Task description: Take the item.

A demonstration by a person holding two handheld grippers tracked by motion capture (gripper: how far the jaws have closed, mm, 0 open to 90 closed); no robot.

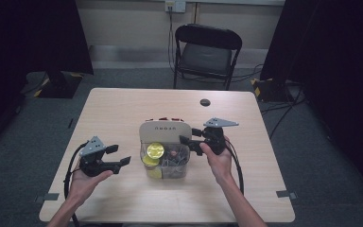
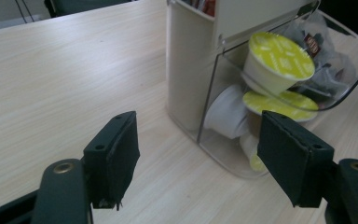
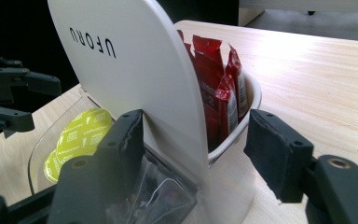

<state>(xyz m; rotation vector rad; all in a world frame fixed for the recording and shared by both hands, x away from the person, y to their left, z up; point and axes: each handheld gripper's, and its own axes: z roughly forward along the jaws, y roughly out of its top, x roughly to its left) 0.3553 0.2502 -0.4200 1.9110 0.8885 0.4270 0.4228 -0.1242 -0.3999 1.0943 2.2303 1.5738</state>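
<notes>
A white organiser (image 1: 164,131) marked UFORU stands mid-table, with a clear front bin (image 1: 171,166) holding yellow-lidded capsules (image 1: 155,150) and dark tea bags. Red sachets (image 3: 219,88) stand upright in its white rear tub. My right gripper (image 1: 189,136) reaches in from the organiser's right side. In the right gripper view its jaws (image 3: 198,144) straddle the white panel and tub rim, one pad against the panel, the other just apart from the tub. My left gripper (image 1: 120,155) hovers left of the bin, open, with nothing between its fingers (image 2: 114,149). The capsules (image 2: 279,58) lie beyond them.
A black folding chair (image 1: 207,49) stands behind the table's far edge. A dark round cable hole (image 1: 205,102) sits at the back of the tabletop (image 1: 113,111). Cables trail from both grippers toward the near edge. Dark curtains flank the room.
</notes>
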